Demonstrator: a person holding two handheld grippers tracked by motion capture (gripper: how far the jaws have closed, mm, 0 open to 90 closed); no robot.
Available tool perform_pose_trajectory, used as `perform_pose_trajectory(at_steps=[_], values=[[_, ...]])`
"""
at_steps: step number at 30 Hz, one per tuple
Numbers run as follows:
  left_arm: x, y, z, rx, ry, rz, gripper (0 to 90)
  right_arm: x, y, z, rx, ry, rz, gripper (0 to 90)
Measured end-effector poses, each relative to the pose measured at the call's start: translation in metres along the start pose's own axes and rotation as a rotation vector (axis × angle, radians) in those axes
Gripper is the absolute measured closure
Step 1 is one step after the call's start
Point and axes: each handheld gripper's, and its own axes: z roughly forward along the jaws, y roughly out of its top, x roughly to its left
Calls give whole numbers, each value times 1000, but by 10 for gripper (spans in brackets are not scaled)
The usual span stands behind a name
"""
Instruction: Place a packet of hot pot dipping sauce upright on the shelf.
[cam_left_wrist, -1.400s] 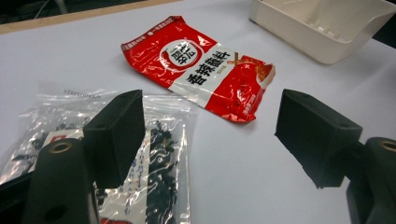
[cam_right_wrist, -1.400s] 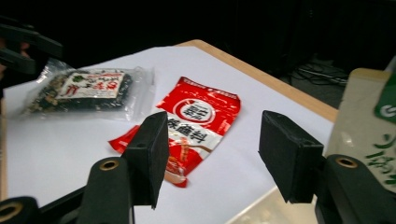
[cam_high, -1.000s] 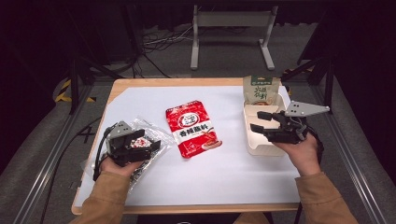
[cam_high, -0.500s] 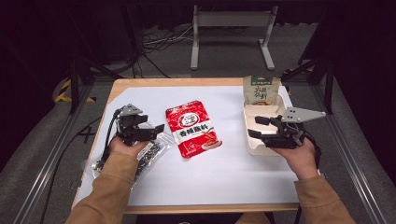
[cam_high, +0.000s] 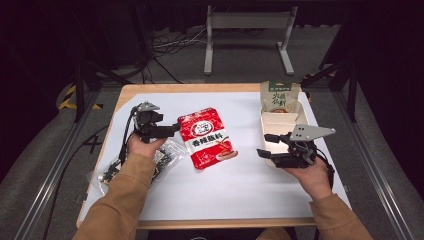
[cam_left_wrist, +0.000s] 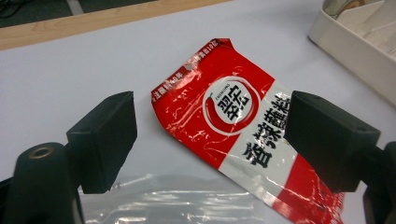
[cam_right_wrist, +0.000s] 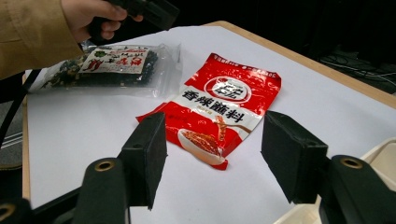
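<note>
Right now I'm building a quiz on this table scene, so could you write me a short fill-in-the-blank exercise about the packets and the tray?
1. The packet in the middle of the table is white and ____.
2. The clear bag of dark contents lies beside the ____ claw.
3. The green pouch stands at the far end of the white ____.
4. Nothing sits between the jaws of the right claw, which are ____.

Missing words: red; left; tray; open
</note>
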Motion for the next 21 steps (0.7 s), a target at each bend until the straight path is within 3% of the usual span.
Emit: perform_pose_trajectory(at_steps=[2,7,8,10,21], values=[[5,2,5,13,11,21,173,2,-2,1,8,9,6,400],[14,6,14,15,12,14,167,7,-6,0,22,7,7,400],[18,5,16,5,-5,-15,167,7,-7,-1,24,7,10,400],[22,6,21,12,-13,-32,168,8,-11,-3,33,-2,18,400],[26,9,45,33,-38,-35,134,14,-21,-10,56,-26,40,400]])
